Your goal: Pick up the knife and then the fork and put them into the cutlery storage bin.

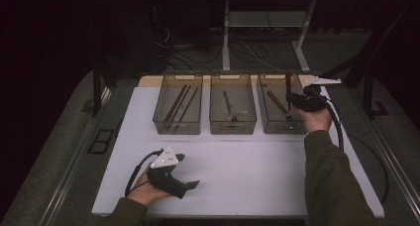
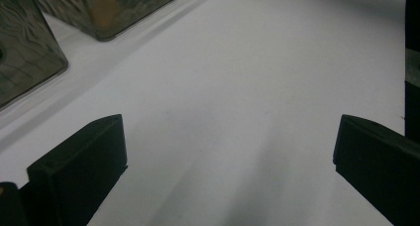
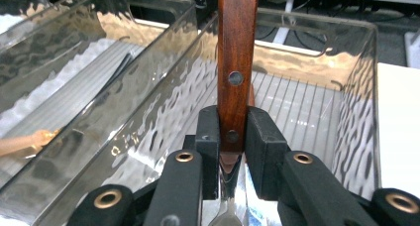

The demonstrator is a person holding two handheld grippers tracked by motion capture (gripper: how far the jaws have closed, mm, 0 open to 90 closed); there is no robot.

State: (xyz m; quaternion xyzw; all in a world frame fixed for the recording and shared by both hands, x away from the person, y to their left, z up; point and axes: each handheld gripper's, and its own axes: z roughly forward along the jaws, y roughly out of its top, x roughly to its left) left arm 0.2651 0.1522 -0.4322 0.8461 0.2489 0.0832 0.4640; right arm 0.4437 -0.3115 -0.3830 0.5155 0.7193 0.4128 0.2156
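Observation:
My right gripper (image 1: 292,100) hovers over the right-hand clear bin (image 1: 280,128), shut on a wooden-handled utensil (image 1: 288,82) that stands upright. In the right gripper view both pads of that gripper (image 3: 233,132) press the brown riveted handle (image 3: 236,62), and a metal shank (image 3: 225,217) hangs below them into the bin (image 3: 354,97). Another wooden-handled utensil (image 1: 276,103) lies inside this bin. My left gripper (image 1: 188,171) rests low at the front left of the white table (image 1: 247,161). Its jaws stand wide apart in the left gripper view (image 2: 228,151), with bare tabletop between them.
Three clear bins line the back of the table. The left bin (image 1: 178,125) holds several thin brown sticks, the middle bin (image 1: 233,127) a slim utensil. A grey plate (image 1: 328,80) sticks out behind the right gripper. Cables and a desk frame (image 1: 267,32) lie on the floor beyond.

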